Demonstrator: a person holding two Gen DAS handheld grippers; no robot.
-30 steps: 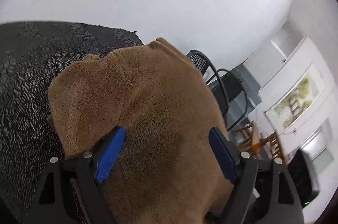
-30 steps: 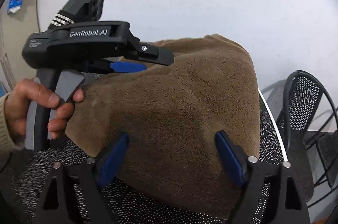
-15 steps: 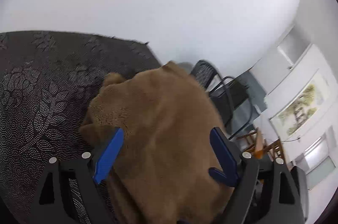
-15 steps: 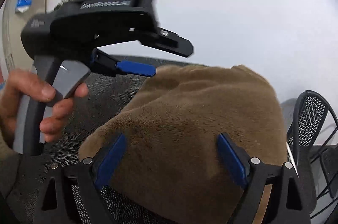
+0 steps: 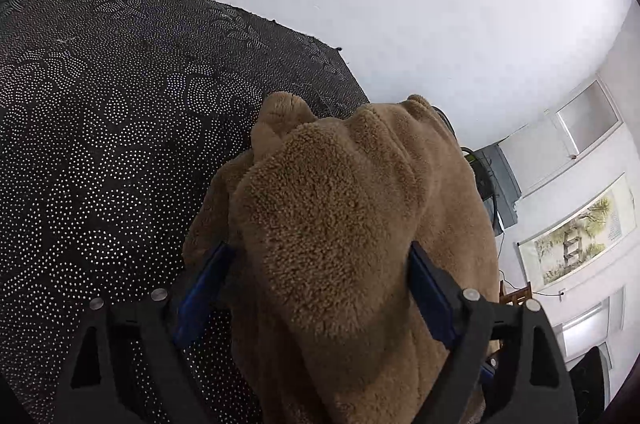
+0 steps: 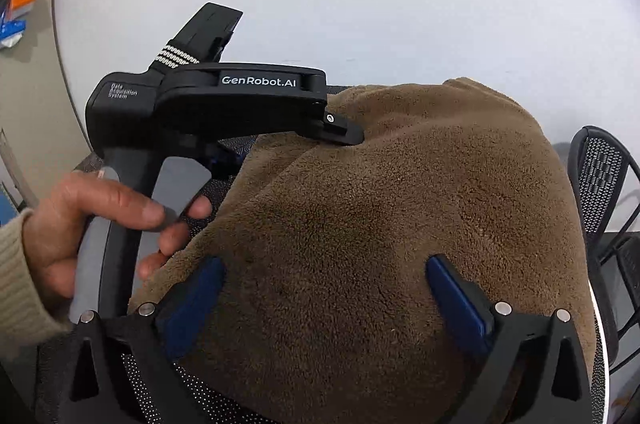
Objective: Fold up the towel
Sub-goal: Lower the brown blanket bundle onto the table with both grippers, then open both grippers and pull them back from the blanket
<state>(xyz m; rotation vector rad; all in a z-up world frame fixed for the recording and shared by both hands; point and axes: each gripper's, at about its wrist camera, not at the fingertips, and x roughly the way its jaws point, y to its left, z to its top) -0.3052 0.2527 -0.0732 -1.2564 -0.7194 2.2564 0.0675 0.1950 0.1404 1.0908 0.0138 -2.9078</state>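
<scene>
1. The fluffy tan-brown fleece towel [image 5: 352,248] sits bunched on the black dotted mat [image 5: 120,144] that covers the round white tabletop [image 5: 360,4], near the mat's right edge, in a rumpled mound with several layers showing.
2. The left gripper [image 5: 316,288] has its blue-padded fingers [image 5: 204,284] spread wide on either side of a thick hump of fleece. Cloth fills the gap, but the pads are not pinching it.
3. The right gripper [image 6: 324,300] is likewise wide open, its blue fingers [image 6: 456,300] straddling the near side of the mound. Fleece lies between them, with no squeeze visible.
4. In the right wrist view, the person's hand [image 6: 100,224] holds the left gripper's handle, and that tool's tip presses into the towel's far left side.
5. My judgement: a fold is in hand, both tools seated on the cloth, either about to grip or just after letting go. One moment does not settle which.
6. Any next move calls for finding a clean edge or corner. None shows here, only rounded bulges.
7. The long axis is hard to call. From the left wrist, the mound runs away from the camera toward the mat's far corner, with its two small lumps pointing that way.
</scene>
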